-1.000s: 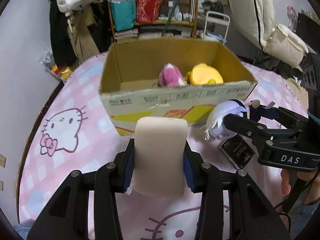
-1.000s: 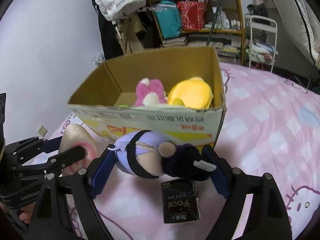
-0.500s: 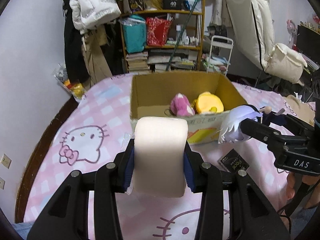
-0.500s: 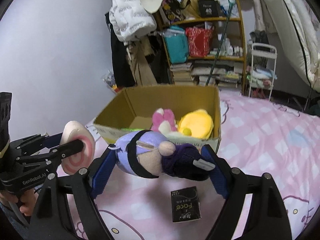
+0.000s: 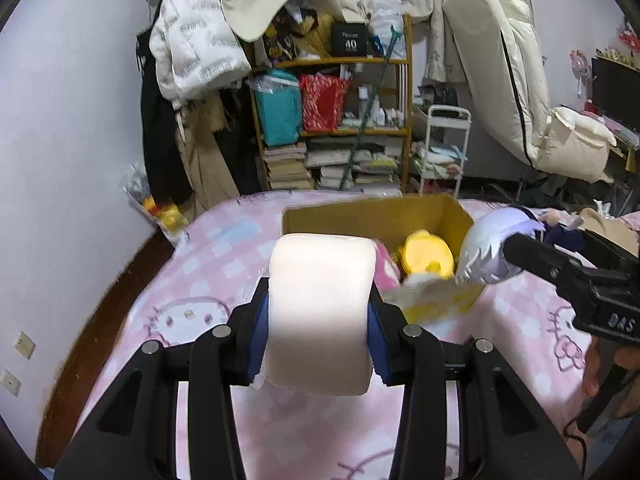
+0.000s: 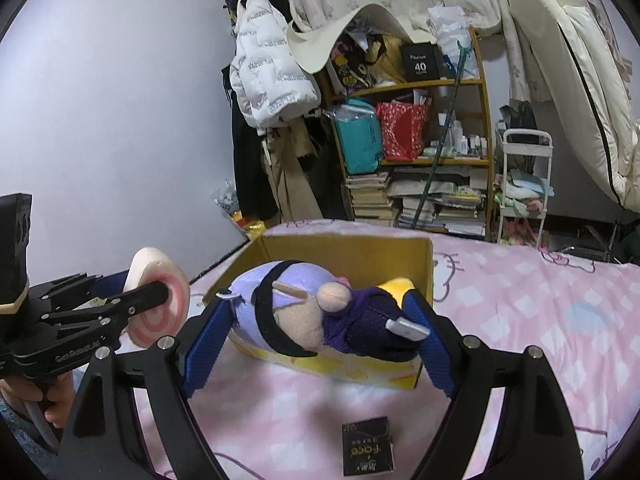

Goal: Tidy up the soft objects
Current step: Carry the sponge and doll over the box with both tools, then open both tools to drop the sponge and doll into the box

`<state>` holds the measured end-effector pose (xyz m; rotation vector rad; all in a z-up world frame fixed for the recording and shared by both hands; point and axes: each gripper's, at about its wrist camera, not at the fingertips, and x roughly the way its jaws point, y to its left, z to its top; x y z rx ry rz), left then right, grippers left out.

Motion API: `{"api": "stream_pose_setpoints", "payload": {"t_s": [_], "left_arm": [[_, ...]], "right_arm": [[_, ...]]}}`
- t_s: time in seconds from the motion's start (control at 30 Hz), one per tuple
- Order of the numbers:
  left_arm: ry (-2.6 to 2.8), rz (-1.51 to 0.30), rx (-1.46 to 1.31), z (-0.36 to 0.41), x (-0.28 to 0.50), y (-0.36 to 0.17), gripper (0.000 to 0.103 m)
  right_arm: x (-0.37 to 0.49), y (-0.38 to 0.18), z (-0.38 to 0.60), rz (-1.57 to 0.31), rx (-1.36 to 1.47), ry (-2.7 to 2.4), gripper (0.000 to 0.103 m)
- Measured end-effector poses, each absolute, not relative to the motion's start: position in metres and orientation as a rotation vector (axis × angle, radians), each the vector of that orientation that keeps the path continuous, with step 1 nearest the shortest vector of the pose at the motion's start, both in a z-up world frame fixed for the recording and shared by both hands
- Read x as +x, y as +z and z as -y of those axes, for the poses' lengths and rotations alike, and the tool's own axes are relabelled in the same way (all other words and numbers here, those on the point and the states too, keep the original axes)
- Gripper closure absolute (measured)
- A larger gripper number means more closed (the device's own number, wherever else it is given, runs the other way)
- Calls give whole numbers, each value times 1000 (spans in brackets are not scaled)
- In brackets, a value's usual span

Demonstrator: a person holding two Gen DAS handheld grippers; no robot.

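My left gripper (image 5: pixel 318 316) is shut on a pale pink roll-shaped cushion (image 5: pixel 320 312), held high above the bed; in the right wrist view the cushion (image 6: pixel 160 300) shows a pink swirl end. My right gripper (image 6: pixel 320 320) is shut on a plush doll (image 6: pixel 304 312) with lavender hair and dark purple clothes, lifted in front of the cardboard box (image 6: pixel 352 248). The doll also shows in the left wrist view (image 5: pixel 496 244). The open box (image 5: pixel 380 216) holds a yellow plush (image 5: pixel 428 256) and a pink plush (image 5: pixel 386 268).
The pink Hello Kitty bedspread (image 6: pixel 520 300) covers the bed. A small black packet (image 6: pixel 368 446) lies on it in front of the box. A cluttered shelf (image 5: pixel 332 120), hanging coats (image 5: pixel 192 60) and a white cart (image 5: pixel 444 148) stand behind the bed.
Both grippers have risen well above the bed with their soft objects, so the box now looks smaller and lower. Both grips are unchanged.
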<state>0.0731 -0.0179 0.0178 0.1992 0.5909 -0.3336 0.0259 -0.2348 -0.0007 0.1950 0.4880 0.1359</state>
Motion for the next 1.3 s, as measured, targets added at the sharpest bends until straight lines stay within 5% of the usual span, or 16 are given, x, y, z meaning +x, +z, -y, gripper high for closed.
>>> {"api": "stream_pose_setpoints", "payload": {"t_s": [0.43, 0.93, 1.2, 1.3], "left_arm": [[-362, -524, 205, 58, 126, 45, 61], [-393, -636, 180, 69, 180, -10, 60], [-409, -640, 161, 61, 182, -14, 49], [-400, -638, 150, 59, 180, -12, 35]], "right_arm": [[64, 15, 244, -427, 187, 120, 14], [105, -13, 252, -488, 203, 114, 14], [109, -27, 257, -506, 213, 110, 12], [106, -31, 256, -512, 214, 114, 11]]}}
